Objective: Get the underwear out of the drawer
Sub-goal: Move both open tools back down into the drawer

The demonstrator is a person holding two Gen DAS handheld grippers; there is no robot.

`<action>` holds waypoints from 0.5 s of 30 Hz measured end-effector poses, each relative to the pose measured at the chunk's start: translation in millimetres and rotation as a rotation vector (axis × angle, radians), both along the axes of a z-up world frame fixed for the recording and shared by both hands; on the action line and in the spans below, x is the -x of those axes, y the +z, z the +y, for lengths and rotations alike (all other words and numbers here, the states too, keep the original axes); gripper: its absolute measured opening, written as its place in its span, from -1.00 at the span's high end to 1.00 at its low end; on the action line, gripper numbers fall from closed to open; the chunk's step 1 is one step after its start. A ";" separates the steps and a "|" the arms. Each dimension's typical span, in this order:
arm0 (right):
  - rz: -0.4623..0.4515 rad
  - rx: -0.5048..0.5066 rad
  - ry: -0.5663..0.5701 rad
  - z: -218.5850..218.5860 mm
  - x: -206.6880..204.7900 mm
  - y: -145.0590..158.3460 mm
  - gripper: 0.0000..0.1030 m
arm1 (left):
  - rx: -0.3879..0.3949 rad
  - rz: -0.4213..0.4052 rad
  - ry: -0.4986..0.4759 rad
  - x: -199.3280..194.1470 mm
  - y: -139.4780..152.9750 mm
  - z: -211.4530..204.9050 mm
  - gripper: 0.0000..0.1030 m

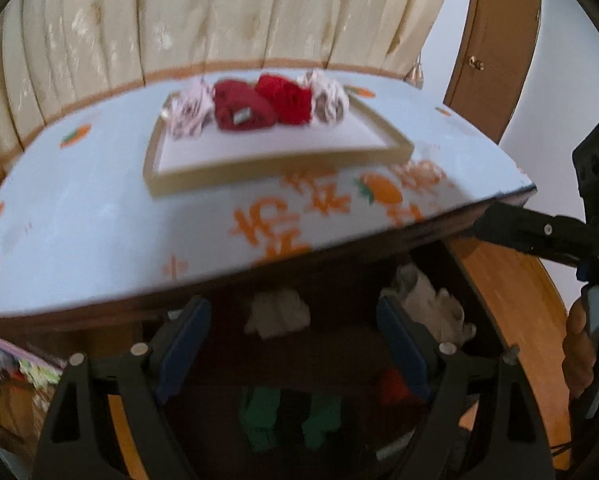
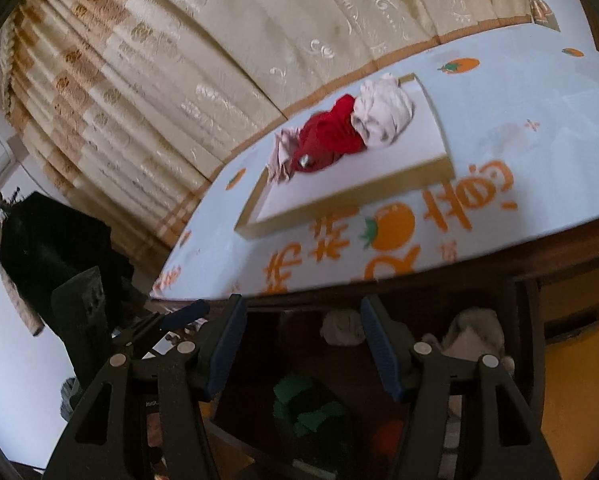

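An open dark wooden drawer [image 1: 339, 276] lies below the table edge. It holds rolled underwear: a white roll [image 1: 277, 314], another white one [image 1: 431, 308], a green one [image 1: 291, 416] and a red-orange one [image 1: 395, 386]. My left gripper [image 1: 293, 336] hovers over the drawer, open and empty. My right gripper [image 2: 303, 340] hangs above the same drawer [image 2: 519, 280], open, with nothing between its pads; the white roll [image 2: 341, 326] and the green roll [image 2: 307, 404] lie under it. On the table a shallow tray [image 1: 203, 184] carries red rolls [image 1: 243, 106] and pale patterned rolls [image 1: 191, 110].
A light blue cloth with orange prints [image 1: 79, 220] covers the table. Cream curtains [image 1: 179, 20] hang behind it. A hand [image 1: 579, 344] holds the right gripper [image 1: 499, 226] at the right. A dark garment [image 2: 51, 248] hangs at the left wall. The left gripper [image 2: 179, 316] shows at lower left.
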State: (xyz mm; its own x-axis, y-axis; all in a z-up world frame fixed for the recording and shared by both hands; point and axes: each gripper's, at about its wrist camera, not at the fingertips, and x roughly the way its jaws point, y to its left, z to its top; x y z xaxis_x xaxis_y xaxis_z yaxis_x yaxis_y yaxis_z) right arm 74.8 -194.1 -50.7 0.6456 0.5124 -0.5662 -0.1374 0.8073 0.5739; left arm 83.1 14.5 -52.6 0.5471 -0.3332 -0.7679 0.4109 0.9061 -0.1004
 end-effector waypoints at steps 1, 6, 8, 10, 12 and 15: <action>0.001 0.008 0.007 2.5 3.5 -2.3 -0.20 | 0.000 0.010 0.010 3.3 -5.7 3.8 -0.68; 0.029 0.054 0.049 13.5 18.9 -22.6 -0.20 | 0.019 0.063 0.021 13.4 -26.4 16.4 -0.68; 0.048 0.060 0.064 16.5 21.2 -31.3 -0.20 | 0.014 0.084 0.021 16.6 -35.1 20.8 -0.68; 0.065 0.059 0.075 19.7 21.7 -39.6 -0.20 | 0.008 0.099 0.030 18.7 -41.6 25.7 -0.68; 0.093 0.069 0.101 26.8 20.2 -51.0 -0.20 | 0.003 0.126 0.038 20.9 -51.0 32.1 -0.68; 0.134 0.101 0.154 42.0 14.6 -67.9 -0.20 | -0.007 0.148 0.055 22.6 -60.5 40.5 -0.68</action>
State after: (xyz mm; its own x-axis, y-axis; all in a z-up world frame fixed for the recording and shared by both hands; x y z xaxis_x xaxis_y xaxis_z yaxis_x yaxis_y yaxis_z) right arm 60.2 -152.0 -118.6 0.4795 0.5354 -0.6952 -0.1914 0.8370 0.5126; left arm 60.5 54.9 -113.0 0.4454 -0.2998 -0.8436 0.3418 0.9278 -0.1493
